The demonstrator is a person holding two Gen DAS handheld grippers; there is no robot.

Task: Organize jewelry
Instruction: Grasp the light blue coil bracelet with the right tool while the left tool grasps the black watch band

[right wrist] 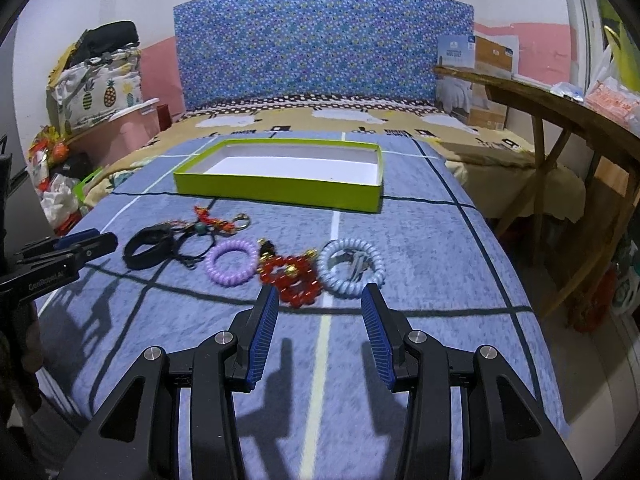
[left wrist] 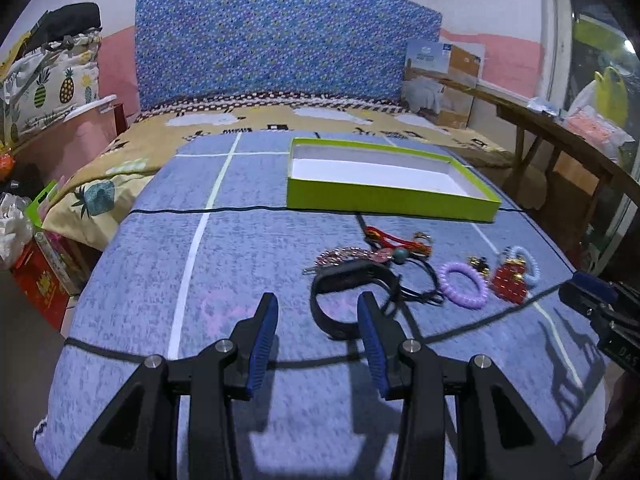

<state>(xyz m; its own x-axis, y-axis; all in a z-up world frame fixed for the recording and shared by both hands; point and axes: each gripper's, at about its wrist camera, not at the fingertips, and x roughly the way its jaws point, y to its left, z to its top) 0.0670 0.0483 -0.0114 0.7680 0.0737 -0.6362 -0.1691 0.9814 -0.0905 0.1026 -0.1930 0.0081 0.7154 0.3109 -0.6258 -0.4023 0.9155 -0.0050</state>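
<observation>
Several pieces of jewelry lie on the blue blanket in front of a shallow green box (left wrist: 384, 200) (right wrist: 280, 194) with a white inside that holds nothing. From left to right: a black band (left wrist: 340, 286) (right wrist: 144, 249), a red cord charm (left wrist: 394, 240) (right wrist: 218, 222), a purple coil bracelet (left wrist: 464, 286) (right wrist: 232, 262), a red bead bracelet (left wrist: 510, 286) (right wrist: 292, 280), a pale blue coil bracelet (left wrist: 530, 266) (right wrist: 352, 268). My left gripper (left wrist: 318, 304) is open, just short of the black band. My right gripper (right wrist: 318, 294) is open, just short of the red bead bracelet.
The blanket covers a bed with a blue patterned headboard (left wrist: 280, 48). A wooden table (right wrist: 560, 108) stands along the right side. Bags and boxes (left wrist: 44, 264) sit on the floor at the left. The bed edges drop off left and right.
</observation>
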